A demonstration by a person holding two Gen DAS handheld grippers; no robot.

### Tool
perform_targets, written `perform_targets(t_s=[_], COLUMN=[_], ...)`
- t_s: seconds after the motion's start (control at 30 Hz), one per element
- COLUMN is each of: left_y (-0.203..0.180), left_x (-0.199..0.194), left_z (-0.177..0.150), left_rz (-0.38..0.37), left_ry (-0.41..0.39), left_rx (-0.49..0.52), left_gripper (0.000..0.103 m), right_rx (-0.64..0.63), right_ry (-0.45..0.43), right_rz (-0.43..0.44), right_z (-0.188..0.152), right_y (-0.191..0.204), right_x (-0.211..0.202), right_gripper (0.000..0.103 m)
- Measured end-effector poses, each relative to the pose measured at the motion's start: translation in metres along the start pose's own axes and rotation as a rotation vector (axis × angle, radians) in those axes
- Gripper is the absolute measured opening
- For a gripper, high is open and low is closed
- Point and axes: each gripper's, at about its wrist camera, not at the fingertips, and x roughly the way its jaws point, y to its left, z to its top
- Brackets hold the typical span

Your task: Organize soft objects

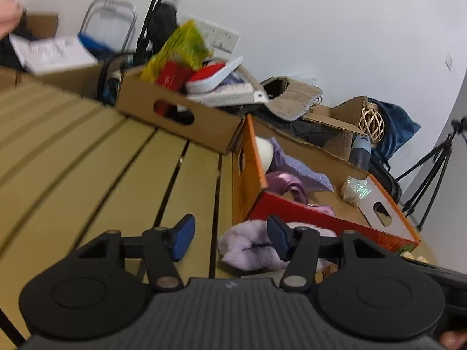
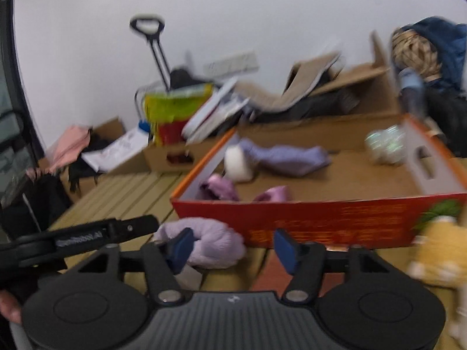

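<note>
The left claw [image 1: 230,240] stands about half open over the slatted counter [image 1: 102,160], nothing between its blue pads; the lilac fluffy cloth [image 1: 248,245] lies just past its right-hand pad, against the outside of the red box [image 1: 327,218]. The right claw [image 2: 233,246] is likewise about half open and empty, its left-hand pad in front of the same lilac cloth [image 2: 210,242], which rests on the counter beside the box's front wall [image 2: 321,218]. Inside the box lie a purple cloth [image 2: 289,157], a white roll [image 2: 238,160], pink satin pieces [image 2: 219,188] and a shiny ball [image 2: 385,144]. A yellow knitted toy [image 2: 437,250] sits at the right edge.
</note>
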Motion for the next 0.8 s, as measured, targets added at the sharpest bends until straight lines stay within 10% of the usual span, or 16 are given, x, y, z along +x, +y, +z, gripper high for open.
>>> perform_targets(t_s=[0.27, 0.5, 0.8], left_y=[0.012, -0.032, -0.06], left_x=[0.003, -0.073, -0.112], left_z=[-0.003, 0.005, -0.06], left_rz=[-0.15, -0.214, -0.119], left_ry=[0.033, -0.181, 0.075], left_rx=[-0.101, -0.066, 0.143], left_gripper=[0.015, 0.012, 0.012], right_rx=[0.002, -0.136, -0.197], right_ry=[-0.015, -0.274, -0.063], right_rz=[0.054, 0.065, 0.022], right_z=[-0.004, 0.002, -0.074], right_y=[0.004, 0.028, 0.025], right_x=[0.012, -0.077, -0.123], right_gripper=[0.014, 0.013, 0.014])
